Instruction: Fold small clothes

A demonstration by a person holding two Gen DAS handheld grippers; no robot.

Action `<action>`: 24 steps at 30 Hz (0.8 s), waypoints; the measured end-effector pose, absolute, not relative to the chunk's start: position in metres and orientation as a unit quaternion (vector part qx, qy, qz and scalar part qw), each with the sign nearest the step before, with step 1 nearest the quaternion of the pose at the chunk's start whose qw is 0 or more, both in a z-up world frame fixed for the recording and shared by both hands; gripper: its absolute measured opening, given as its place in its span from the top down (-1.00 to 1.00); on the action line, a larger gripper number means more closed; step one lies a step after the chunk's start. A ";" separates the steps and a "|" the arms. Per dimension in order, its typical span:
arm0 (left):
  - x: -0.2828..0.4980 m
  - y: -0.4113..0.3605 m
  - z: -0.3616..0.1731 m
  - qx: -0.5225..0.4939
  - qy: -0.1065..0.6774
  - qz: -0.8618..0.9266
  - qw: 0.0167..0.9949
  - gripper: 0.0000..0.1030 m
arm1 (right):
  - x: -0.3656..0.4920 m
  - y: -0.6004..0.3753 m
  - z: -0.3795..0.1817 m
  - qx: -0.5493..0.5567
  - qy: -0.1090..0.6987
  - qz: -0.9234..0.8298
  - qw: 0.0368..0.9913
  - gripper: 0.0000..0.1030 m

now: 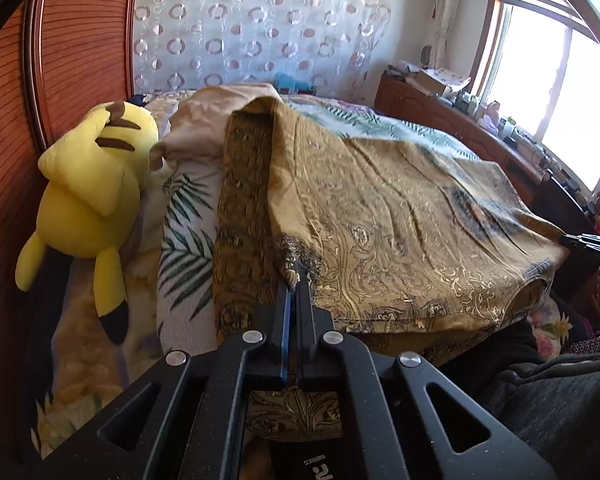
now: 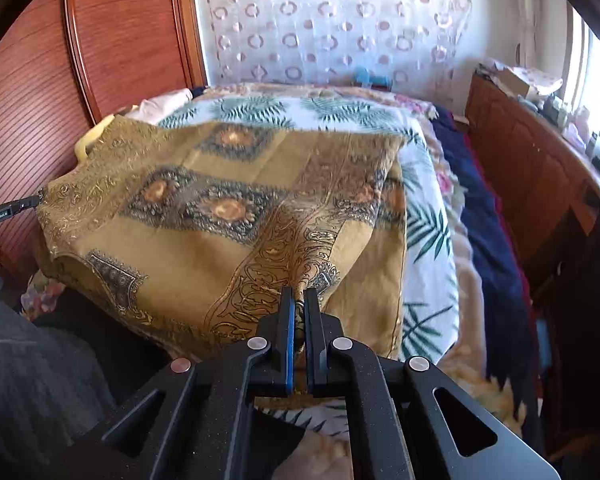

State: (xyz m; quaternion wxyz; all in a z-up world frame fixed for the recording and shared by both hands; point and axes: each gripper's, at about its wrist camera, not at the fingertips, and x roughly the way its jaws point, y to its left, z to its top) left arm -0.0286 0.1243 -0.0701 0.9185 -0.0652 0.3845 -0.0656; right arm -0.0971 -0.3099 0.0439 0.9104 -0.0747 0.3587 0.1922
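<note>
A mustard-gold patterned garment point(image 1: 400, 216) hangs stretched above the bed, held up at two near corners. My left gripper point(image 1: 296, 280) is shut on its left corner. My right gripper point(image 2: 299, 300) is shut on a bunched right corner of the same garment point(image 2: 204, 200). In the right wrist view the left gripper point(image 2: 34, 201) shows at the far left edge, pinching the cloth. In the left wrist view the right gripper point(image 1: 572, 240) shows dark at the right edge. The cloth's far part drapes onto the bed.
The bed carries a white palm-leaf sheet point(image 2: 424, 216), a navy blanket point(image 2: 484, 216) and a beige pillow point(image 1: 204, 120). A yellow plush toy point(image 1: 96, 184) lies by the wooden headboard point(image 1: 16, 160). A cluttered wooden cabinet point(image 2: 540, 160) stands under the window.
</note>
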 end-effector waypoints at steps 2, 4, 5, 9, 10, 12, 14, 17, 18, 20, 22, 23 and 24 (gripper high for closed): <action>-0.030 0.123 -0.074 -0.064 0.391 -0.064 0.916 0.95 | -0.095 -0.309 0.039 -0.078 0.366 0.190 0.908 0.93; -0.030 0.124 -0.078 -0.065 0.395 -0.062 0.914 0.95 | -0.088 -0.308 0.037 -0.079 0.369 0.188 0.907 0.93; -0.029 0.124 -0.077 -0.067 0.396 -0.063 0.913 0.94 | -0.086 -0.309 0.036 -0.076 0.371 0.186 0.907 0.93; -0.031 0.122 -0.075 -0.055 0.390 -0.057 0.917 0.84 | -0.079 -0.309 0.037 -0.069 0.376 0.182 0.906 0.75; -0.031 0.122 -0.073 -0.052 0.387 -0.053 0.919 0.59 | -0.079 -0.308 0.038 -0.071 0.374 0.178 0.907 0.72; -0.030 0.123 -0.070 -0.052 0.379 -0.050 0.922 0.30 | -0.081 -0.308 0.040 -0.070 0.370 0.177 0.909 0.69; -0.029 0.126 -0.069 -0.057 0.376 -0.050 0.923 0.08 | -0.082 -0.308 0.042 -0.070 0.365 0.173 0.912 0.66; -0.024 0.129 -0.071 -0.061 0.380 -0.035 0.922 -0.13 | -0.084 -0.308 0.046 -0.068 0.352 0.170 0.918 0.40; -0.022 0.129 -0.072 -0.061 0.379 -0.034 0.923 -0.13 | -0.086 -0.308 0.048 -0.068 0.348 0.170 0.920 0.24; -0.017 0.131 -0.072 -0.062 0.379 -0.035 0.923 -0.14 | -0.085 -0.308 0.050 -0.070 0.339 0.169 0.923 0.05; -0.013 0.132 -0.071 -0.061 0.377 -0.034 0.924 -0.14 | -0.079 -0.307 0.051 -0.071 0.333 0.160 0.926 -0.04; -0.010 0.133 -0.070 -0.062 0.375 -0.033 0.925 -0.15 | -0.075 -0.307 0.051 -0.070 0.330 0.157 0.928 -0.05; -0.006 0.134 -0.070 -0.063 0.373 -0.033 0.925 -0.15 | -0.071 -0.307 0.051 -0.067 0.327 0.156 0.930 -0.06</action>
